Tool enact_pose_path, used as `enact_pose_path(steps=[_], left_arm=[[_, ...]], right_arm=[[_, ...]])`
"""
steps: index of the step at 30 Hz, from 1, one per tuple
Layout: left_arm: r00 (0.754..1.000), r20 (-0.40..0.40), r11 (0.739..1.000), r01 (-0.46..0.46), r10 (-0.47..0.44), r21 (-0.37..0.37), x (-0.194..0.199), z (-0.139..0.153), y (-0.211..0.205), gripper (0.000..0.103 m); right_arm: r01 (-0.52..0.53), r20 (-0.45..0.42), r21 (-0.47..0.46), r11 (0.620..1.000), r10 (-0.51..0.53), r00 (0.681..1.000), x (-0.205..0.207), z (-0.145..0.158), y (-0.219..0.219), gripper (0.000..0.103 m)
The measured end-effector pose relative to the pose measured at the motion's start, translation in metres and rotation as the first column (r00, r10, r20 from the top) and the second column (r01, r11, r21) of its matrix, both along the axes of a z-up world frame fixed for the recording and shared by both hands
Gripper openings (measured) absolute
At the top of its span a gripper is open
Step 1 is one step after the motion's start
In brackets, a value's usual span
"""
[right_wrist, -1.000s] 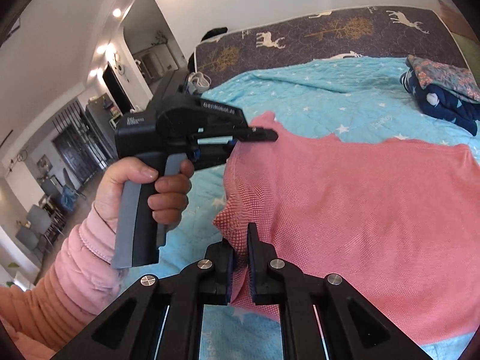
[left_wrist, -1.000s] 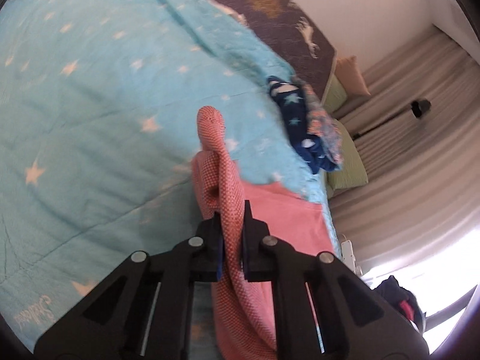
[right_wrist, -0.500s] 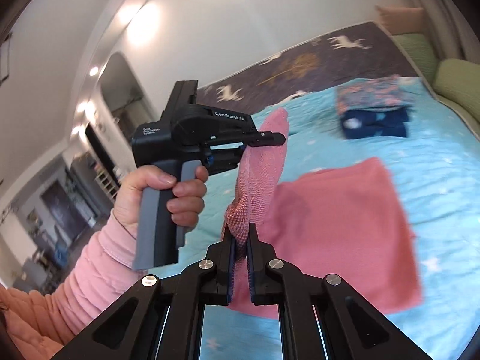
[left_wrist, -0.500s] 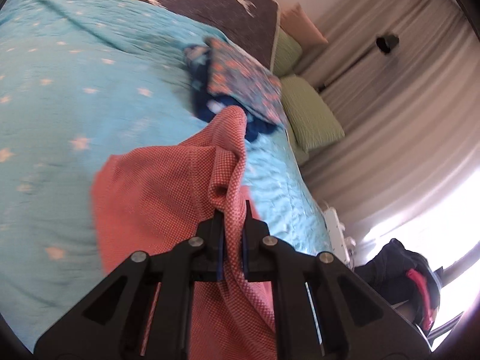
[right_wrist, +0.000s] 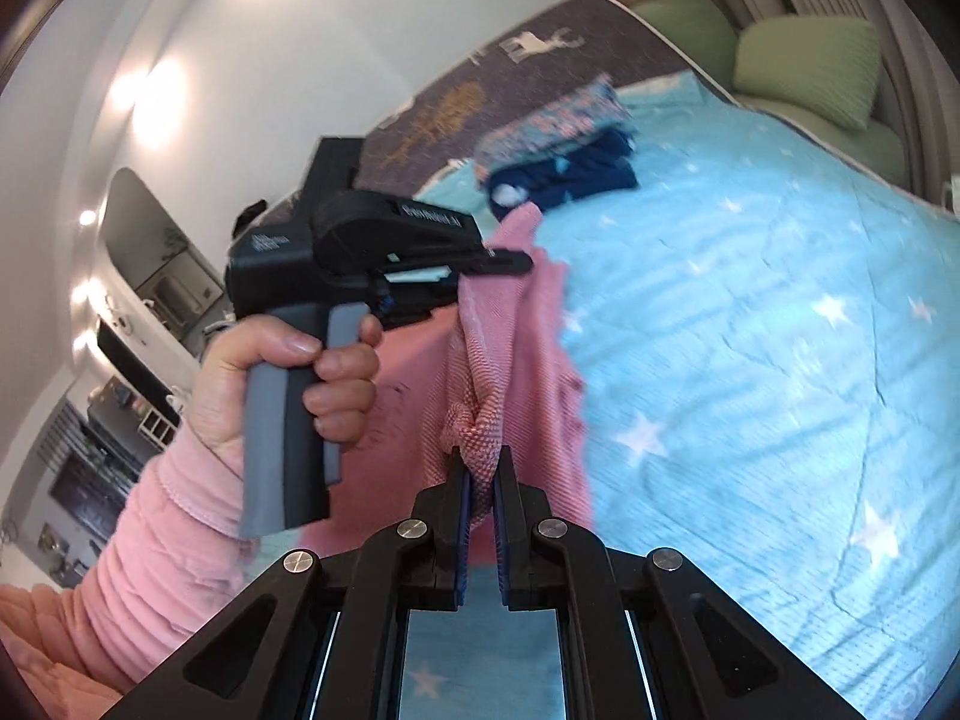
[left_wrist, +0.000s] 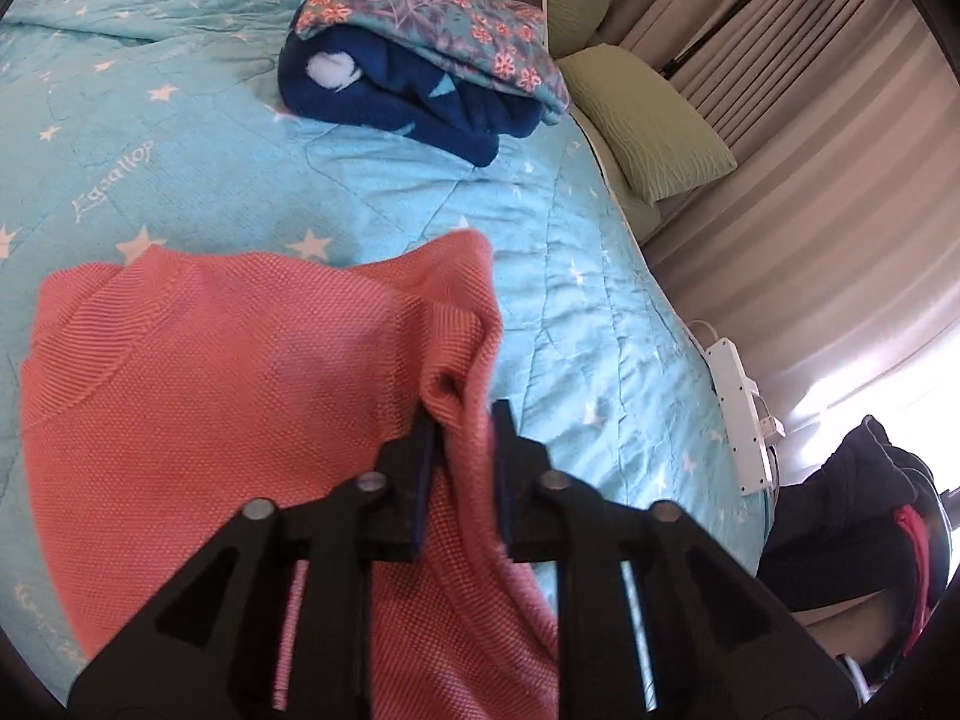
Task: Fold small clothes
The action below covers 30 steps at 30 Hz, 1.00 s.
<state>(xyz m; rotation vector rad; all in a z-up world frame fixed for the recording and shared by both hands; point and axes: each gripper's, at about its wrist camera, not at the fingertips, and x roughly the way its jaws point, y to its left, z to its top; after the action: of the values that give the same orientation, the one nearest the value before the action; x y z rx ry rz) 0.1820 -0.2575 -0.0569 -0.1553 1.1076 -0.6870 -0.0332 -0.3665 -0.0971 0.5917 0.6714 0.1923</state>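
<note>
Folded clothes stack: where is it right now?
In the left wrist view, the folded clothes stack sits top centre on the blue star quilt, beyond the pink garment and left of the green pillows.

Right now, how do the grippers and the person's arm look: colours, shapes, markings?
Both grippers are black plastic with silver screws and blue finger pads. The left gripper has a pistol grip in two greys and white lettering. The left hand wears a ribbed pink sleeve.

Star-print turquoise bedspread [left_wrist: 180,138], green pillows [left_wrist: 648,114], pale curtains [left_wrist: 810,180], white wall [right_wrist: 300,60]
</note>
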Motion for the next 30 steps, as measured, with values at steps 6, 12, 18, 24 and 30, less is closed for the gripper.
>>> enact_pose_path(steps=[6, 12, 18, 24, 30], left_arm=[[0.988, 0.155, 1.000, -0.008, 0.007, 0.006, -0.011, 0.037, 0.007, 0.051], [0.965, 0.261, 0.998, -0.045, 0.029, 0.054, -0.034, 0.055, 0.050, 0.057], [0.976, 0.209, 0.991, -0.076, 0.051, 0.113, -0.062, 0.024, 0.097, 0.057], [0.977, 0.200, 0.970, -0.121, 0.078, 0.212, -0.070, -0.012, 0.114, 0.066], [0.978, 0.194, 0.976, -0.118, 0.081, 0.185, -0.073, -0.019, 0.117, 0.070]], right_arm=[[-0.006, -0.085, 0.054, 0.999, 0.011, 0.996, -0.005, -0.024, -0.016, 0.010], [0.032, -0.093, 0.024, 0.999, -0.030, 0.995, -0.022, -0.021, -0.030, 0.013], [0.035, -0.013, -0.013, 0.999, -0.036, 0.999, -0.021, 0.007, -0.039, 0.013], [-0.090, -0.033, -0.093, 0.992, 0.087, 0.996, 0.009, 0.010, -0.003, 0.014], [-0.120, -0.109, -0.059, 0.991, 0.113, 0.988, 0.011, -0.014, -0.004, 0.025]])
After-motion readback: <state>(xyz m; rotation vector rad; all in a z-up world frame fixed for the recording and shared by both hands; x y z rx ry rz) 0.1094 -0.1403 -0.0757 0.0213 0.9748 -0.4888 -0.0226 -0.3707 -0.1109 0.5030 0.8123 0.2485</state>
